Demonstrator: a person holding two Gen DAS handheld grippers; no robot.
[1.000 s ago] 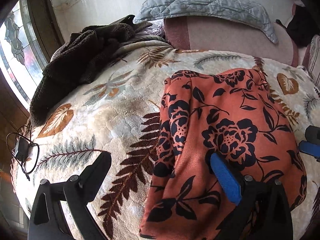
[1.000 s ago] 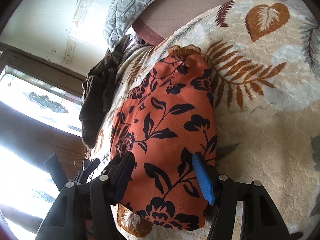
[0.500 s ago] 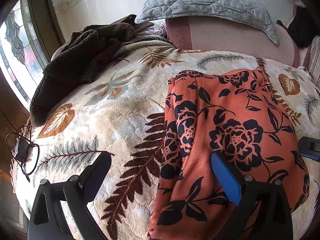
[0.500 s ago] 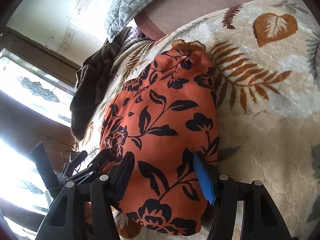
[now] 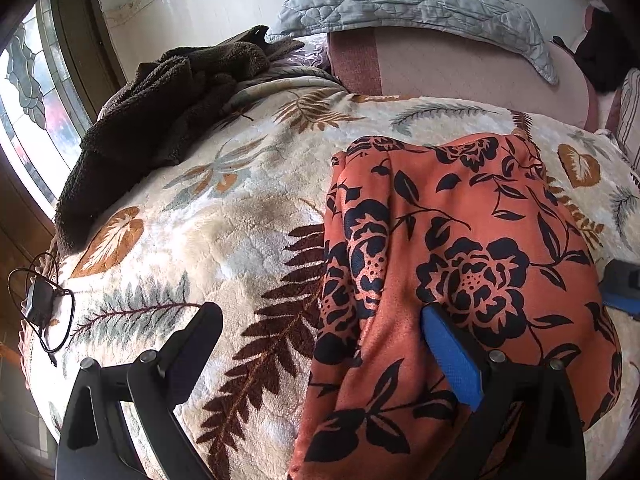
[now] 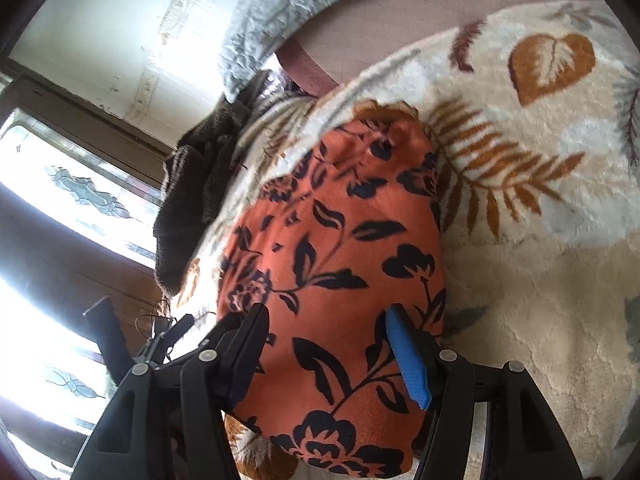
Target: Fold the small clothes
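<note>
Both hand-held grippers are seen over a bed covered by a cream blanket [image 5: 224, 240] printed with brown and grey leaves. On the left gripper [image 5: 320, 332] the jaws are spread wide: one black finger is poised over bare blanket, the blue-padded finger [image 5: 452, 360] is laid on or just above an orange cloth with black flowers [image 5: 460, 240], and nothing is pinched between them. On the right gripper [image 6: 326, 340] the jaws are held partly apart over the same orange cloth [image 6: 340, 264], which fills the gap between them; whether the pads press on the fabric cannot be told. The cloth is laid folded on the blanket, its long left edge doubled into a thick roll in the left wrist view. A dark brown fleece garment [image 5: 160, 120] is heaped near a stained-glass window [image 5: 32, 96], well apart from the cloth. A grey quilted pillow [image 5: 420, 0] is propped on a pink cushion [image 5: 460, 72] by the wall.
</note>
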